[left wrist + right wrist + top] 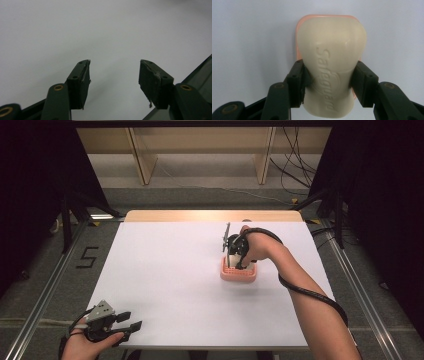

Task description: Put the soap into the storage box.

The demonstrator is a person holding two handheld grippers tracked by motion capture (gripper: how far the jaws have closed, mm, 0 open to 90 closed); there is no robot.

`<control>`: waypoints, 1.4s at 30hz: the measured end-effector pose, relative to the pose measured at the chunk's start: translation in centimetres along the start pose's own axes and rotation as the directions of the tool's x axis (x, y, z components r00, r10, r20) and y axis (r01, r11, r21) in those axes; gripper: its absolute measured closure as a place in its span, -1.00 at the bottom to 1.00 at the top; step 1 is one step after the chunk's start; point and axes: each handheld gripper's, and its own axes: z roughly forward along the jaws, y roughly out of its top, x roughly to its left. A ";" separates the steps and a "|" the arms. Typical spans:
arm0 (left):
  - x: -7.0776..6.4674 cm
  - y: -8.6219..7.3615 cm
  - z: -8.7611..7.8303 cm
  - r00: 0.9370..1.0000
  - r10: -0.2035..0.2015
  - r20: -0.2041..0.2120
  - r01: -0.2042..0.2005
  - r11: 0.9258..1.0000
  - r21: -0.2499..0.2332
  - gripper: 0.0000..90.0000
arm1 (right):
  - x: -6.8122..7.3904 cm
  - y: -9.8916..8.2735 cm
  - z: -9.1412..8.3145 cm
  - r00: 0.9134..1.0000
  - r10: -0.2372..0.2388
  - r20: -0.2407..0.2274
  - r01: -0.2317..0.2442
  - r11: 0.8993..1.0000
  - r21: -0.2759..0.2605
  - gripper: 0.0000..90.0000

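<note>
A cream bar of soap (332, 62) with raised lettering sits between the pads of my right gripper (329, 82), which is shut on its narrow waist. Directly under the soap lies a pink soap dish (298, 27), of which just the rim shows around the bar. From above, the right gripper (233, 262) points down into the pink soap dish (239, 276) at the middle right of the white table; whether the soap rests in the dish or hangs just over it I cannot tell. My left gripper (129, 321) stands open at the near left corner, with nothing between its fingers (80, 82).
The white table top (175, 280) has a wooden strip along its far edge. A metal rail (45, 290) runs along the floor on the left, another on the right. Wooden shelf legs and loose cables stand beyond the table.
</note>
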 end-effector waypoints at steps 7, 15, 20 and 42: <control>0.0 0.0 0.0 1.000 -0.001 0.000 0.001 1.000 0.000 -0.07 | -0.4 -0.2 0.8 1.000 -0.023 0.000 0.023 1.000 -0.009 0.12; 0.1 0.0 0.0 1.000 0.003 0.002 -0.003 1.000 -0.010 -0.07 | -0.6 -0.3 1.3 1.000 -0.012 -0.001 0.012 1.000 -0.003 0.12; 0.1 0.0 0.0 1.000 0.007 -0.009 -0.007 1.000 0.001 -0.07 | -0.6 -0.2 1.6 1.000 0.008 -0.004 -0.008 1.000 -0.016 0.12; 0.0 0.0 0.0 1.000 -0.016 -0.006 0.016 1.000 -0.012 -0.07 | -0.9 -0.2 3.0 0.999 0.038 -0.006 -0.038 0.999 0.018 0.12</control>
